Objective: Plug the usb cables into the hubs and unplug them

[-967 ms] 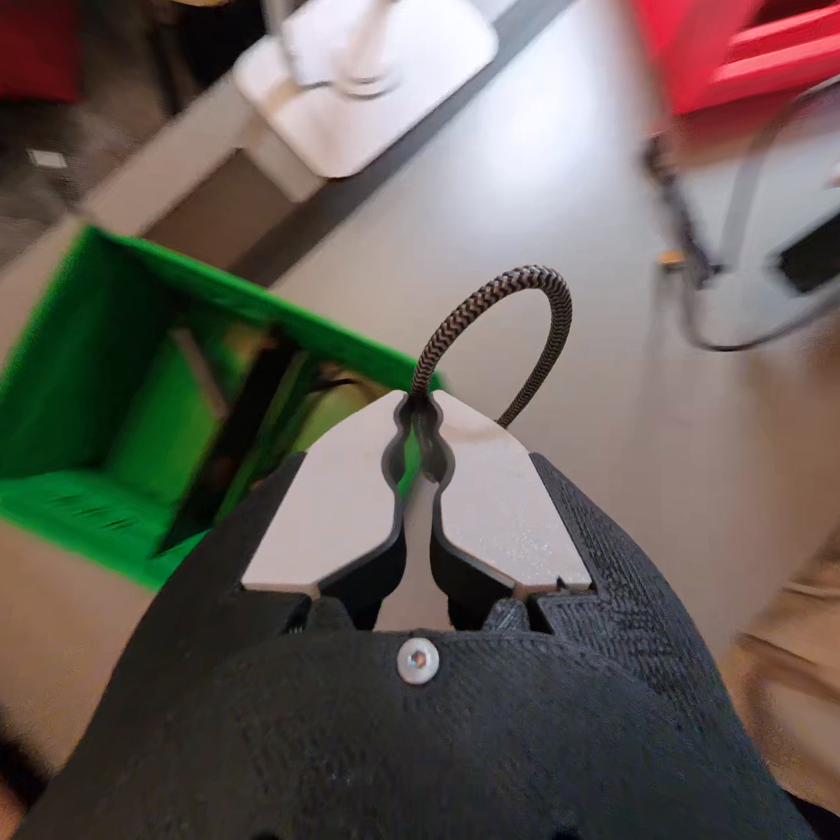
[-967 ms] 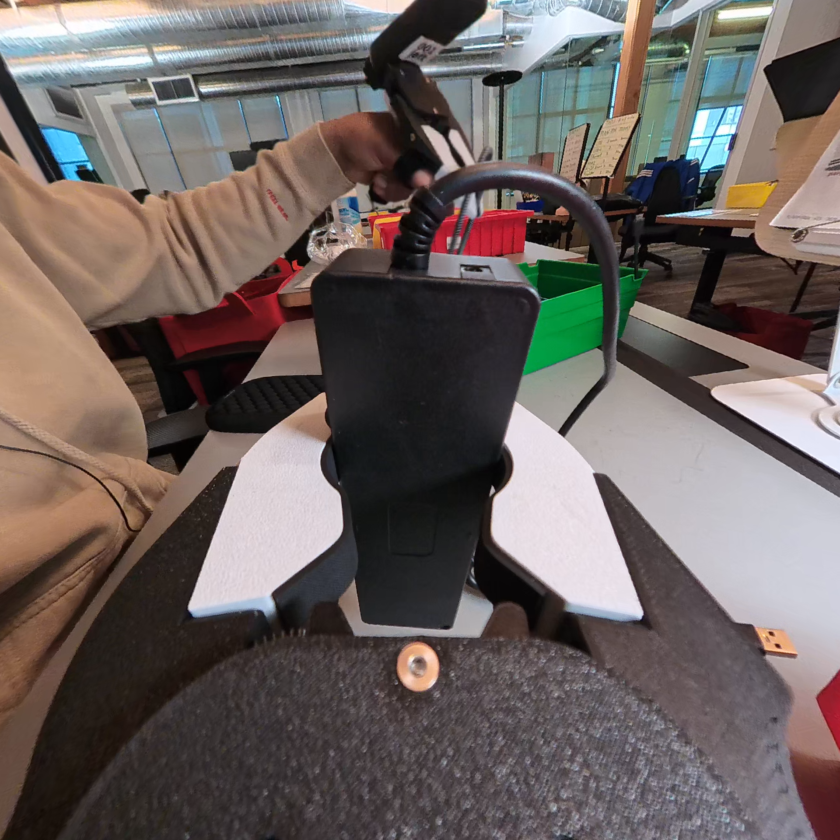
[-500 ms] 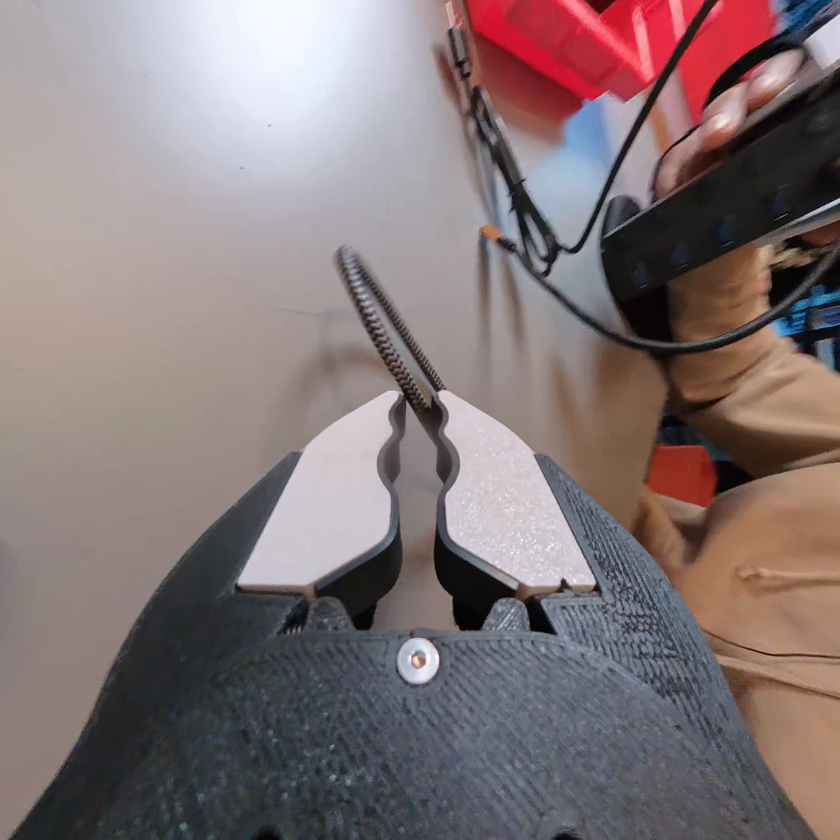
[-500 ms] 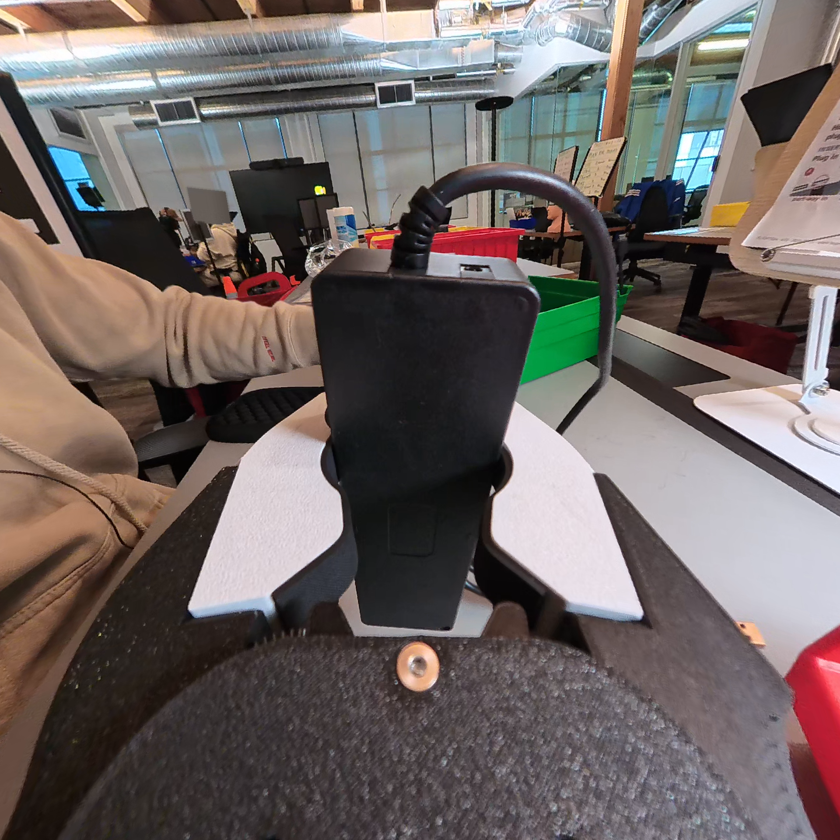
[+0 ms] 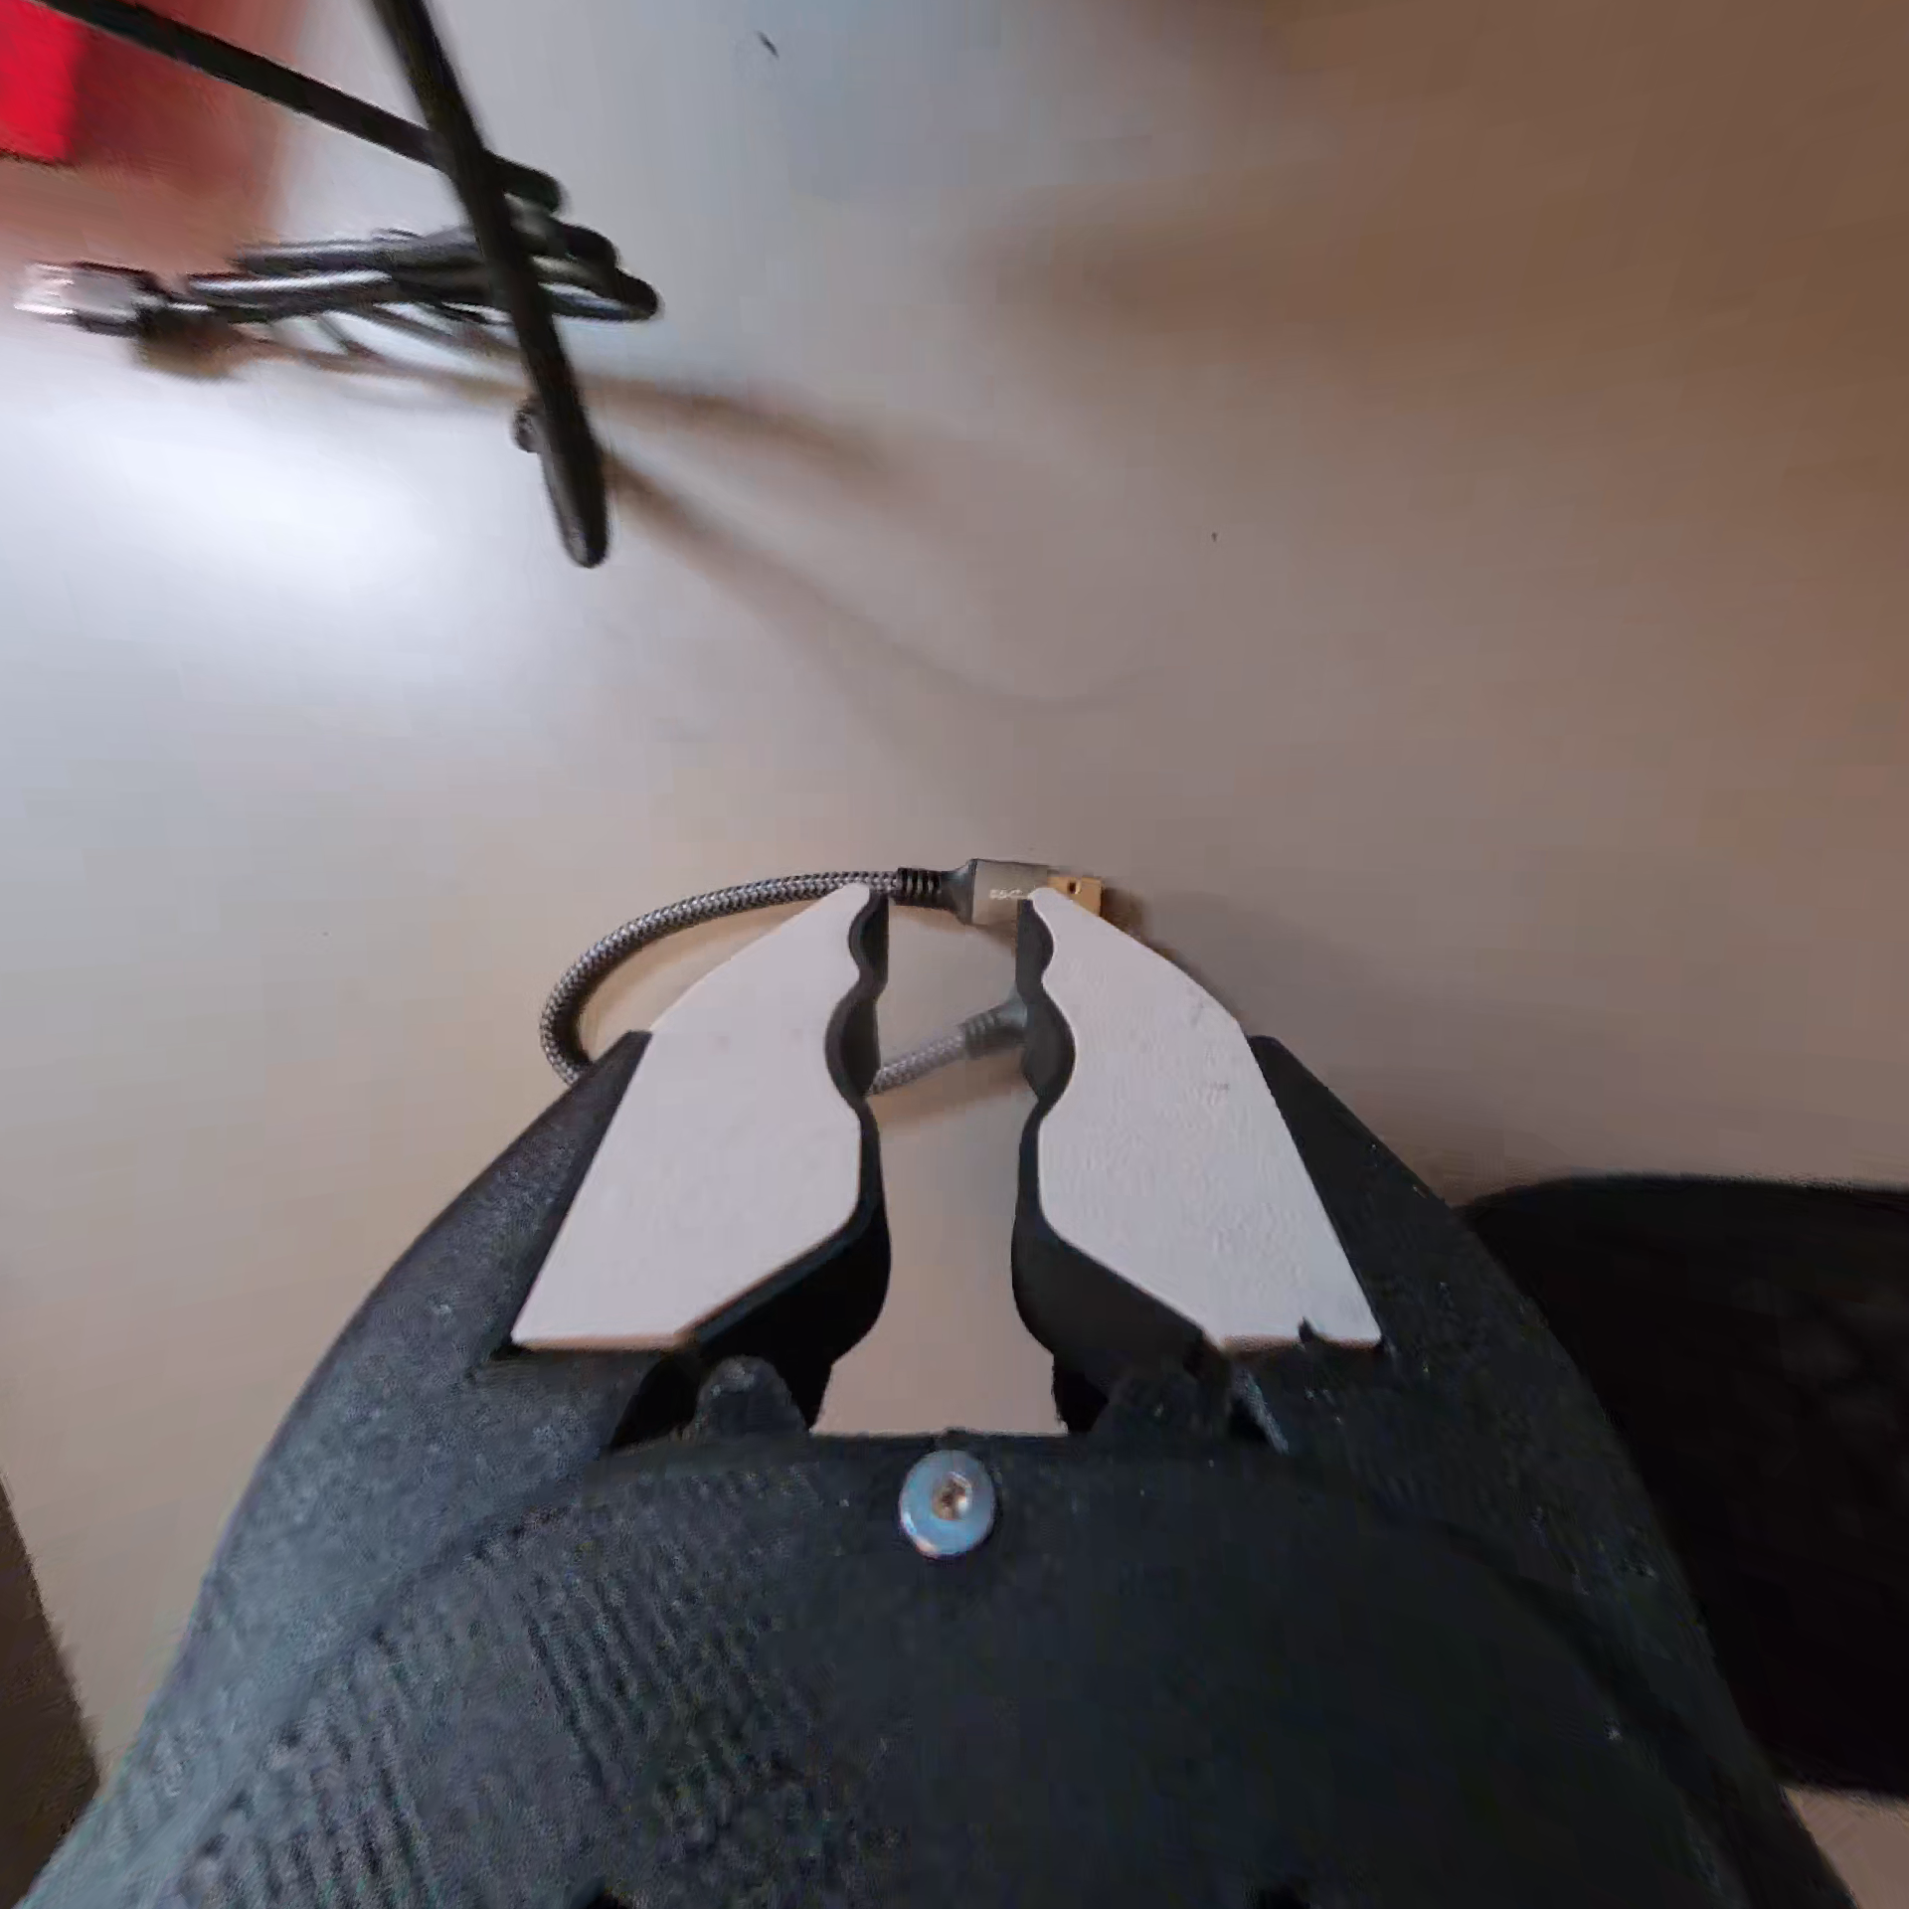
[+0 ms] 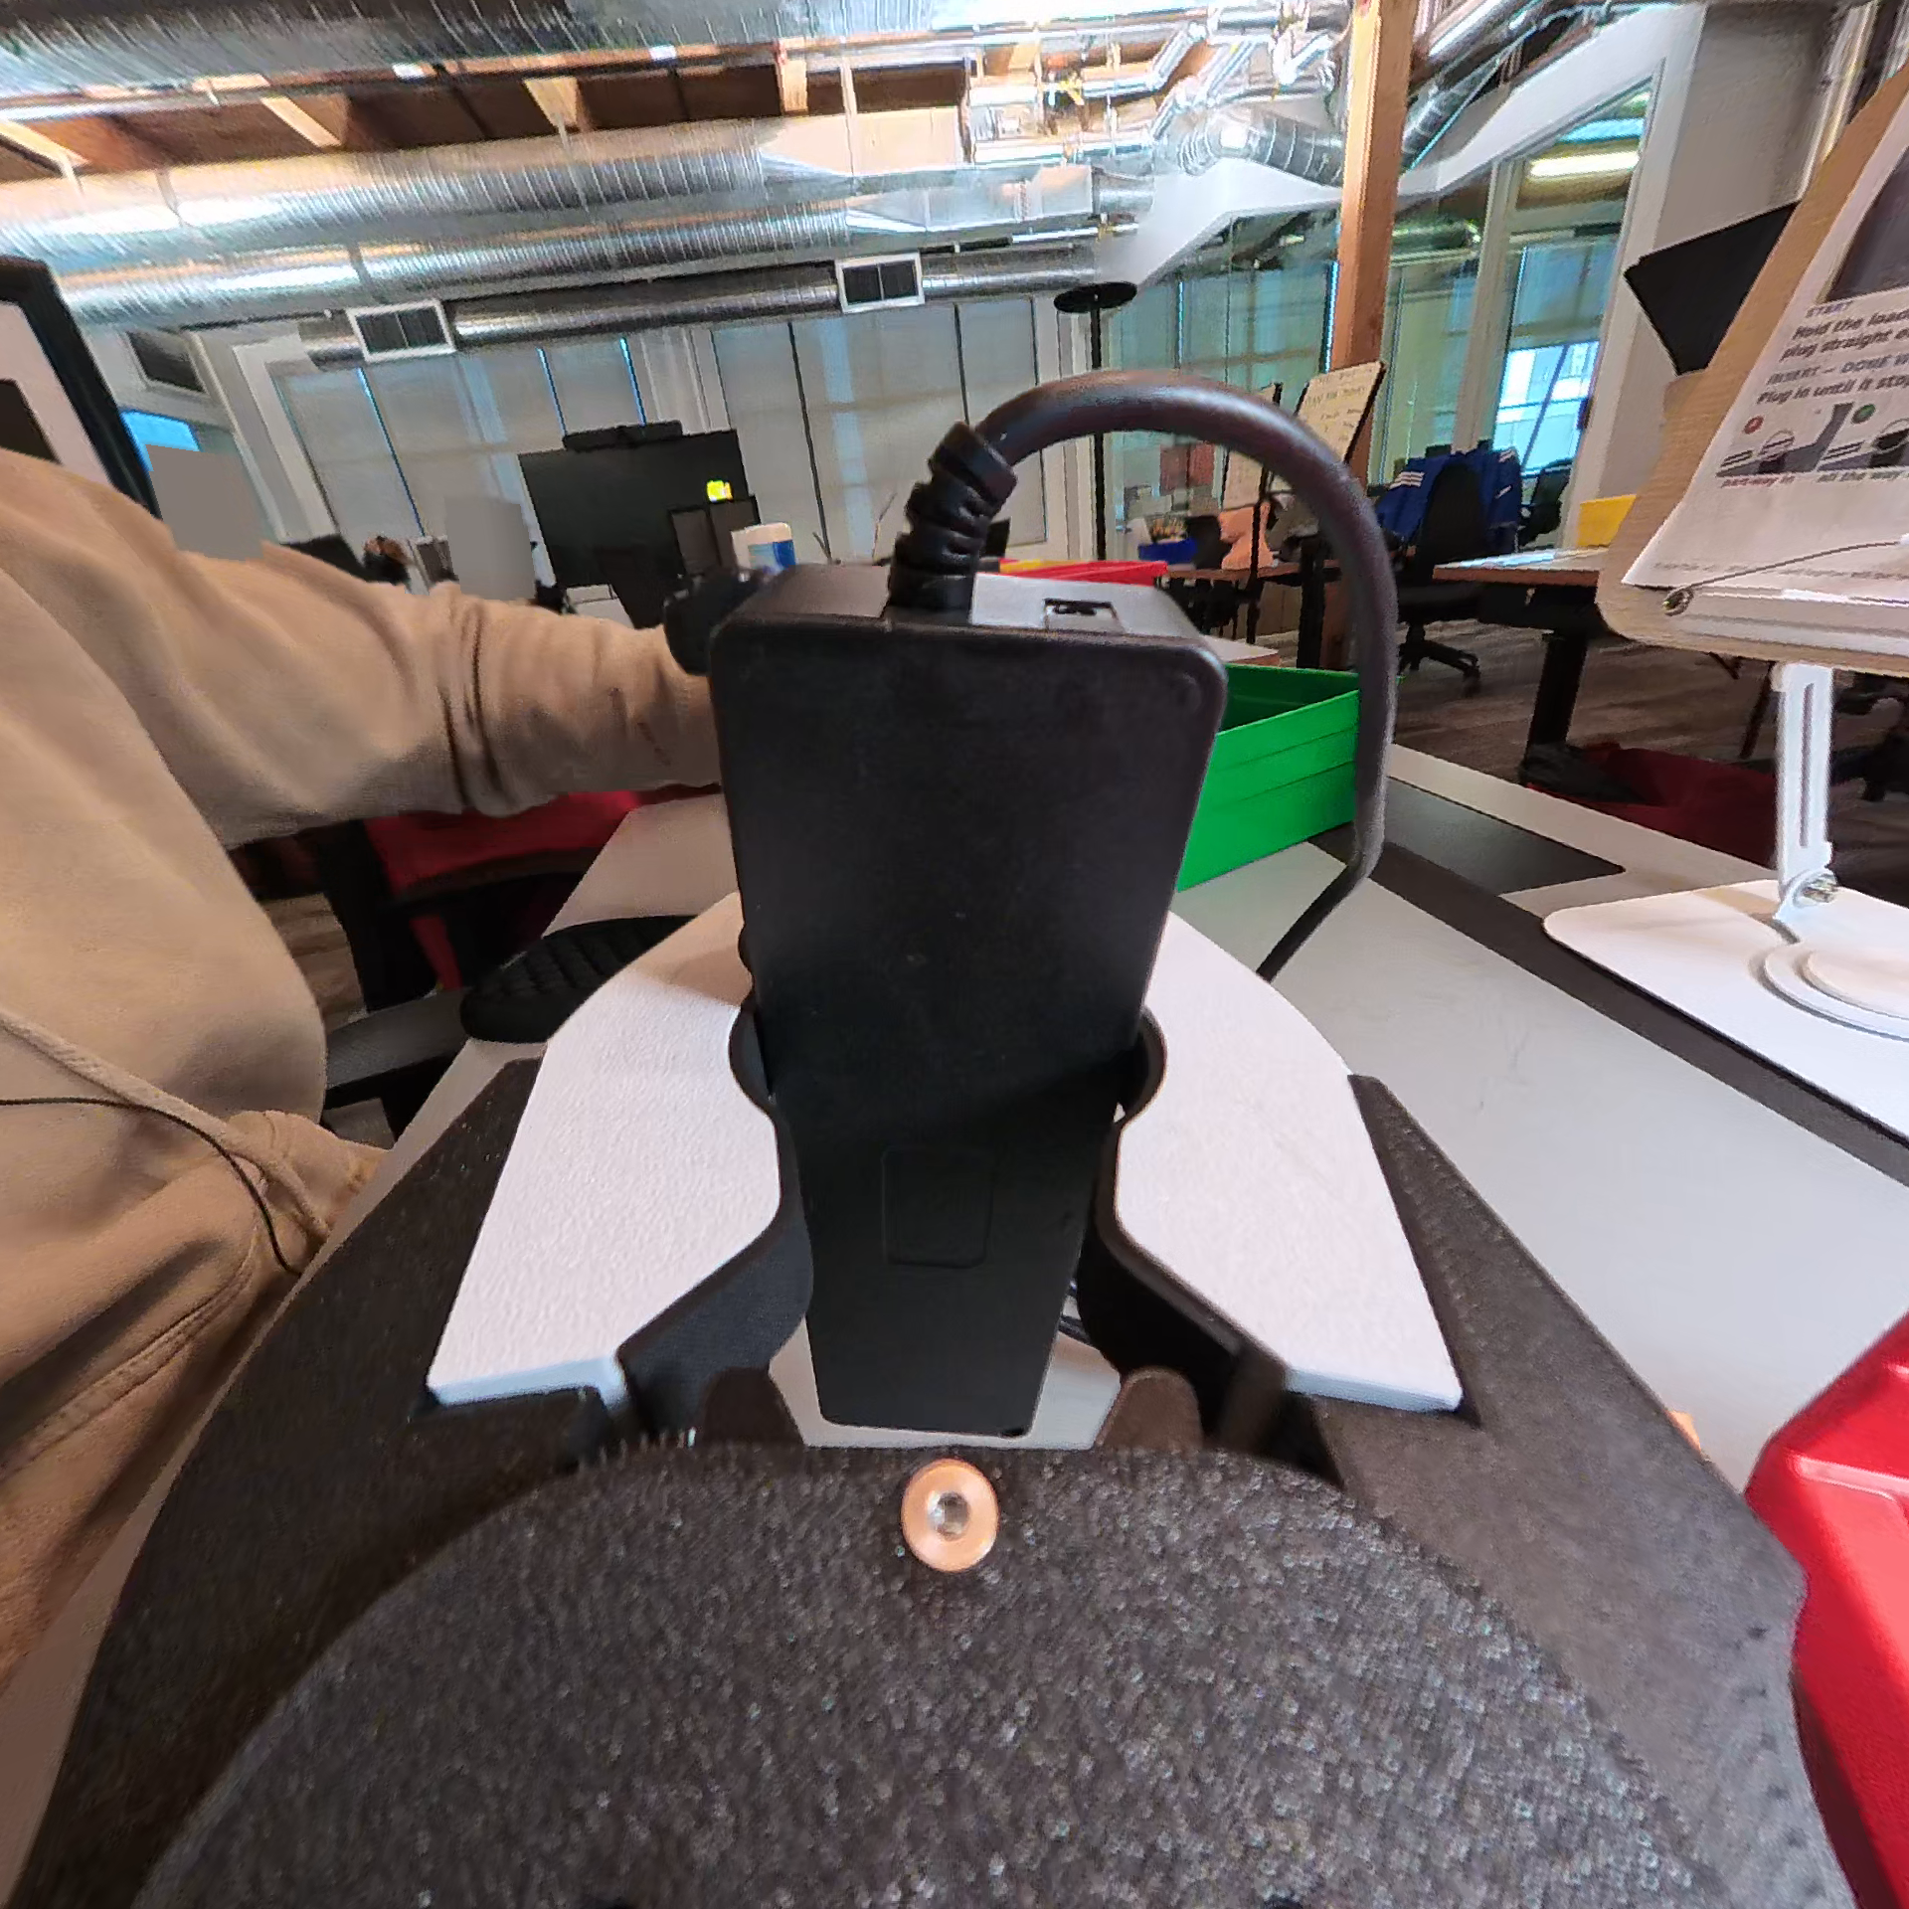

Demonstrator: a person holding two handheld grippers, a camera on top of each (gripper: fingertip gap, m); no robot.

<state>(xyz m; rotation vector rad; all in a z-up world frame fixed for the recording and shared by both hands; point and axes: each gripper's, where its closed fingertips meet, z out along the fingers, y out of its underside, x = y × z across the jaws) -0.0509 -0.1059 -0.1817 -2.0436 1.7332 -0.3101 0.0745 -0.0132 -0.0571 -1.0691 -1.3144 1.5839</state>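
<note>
In the left wrist view my left gripper (image 5: pixel 950 909) is open, low over the grey table (image 5: pixel 1343 517). A short grey braided USB cable (image 5: pixel 661 930) lies on the table under the fingertips. Its metal USB plug (image 5: pixel 1018 890) rests just past the right fingertip, and its other end (image 5: pixel 976 1033) lies between the jaws, which do not touch it. In the right wrist view my right gripper (image 6: pixel 956 930) is shut on a black USB hub (image 6: pixel 961 826), held upright. The hub's thick black lead (image 6: pixel 1240 413) arches from its top down to the right.
A tangle of black cables (image 5: pixel 496 269) lies far left by a red bin (image 5: pixel 31 93). A black padded object (image 5: pixel 1704 1446) sits at right. The right wrist view shows a green bin (image 6: pixel 1281 764), a red bin (image 6: pixel 1849 1550), a white stand base (image 6: pixel 1756 961) and the person's tan sleeve (image 6: pixel 362 702).
My left gripper has swung down to the table, opened and let go of the braided cable, which now lies flat. My right gripper still holds the hub upright.
</note>
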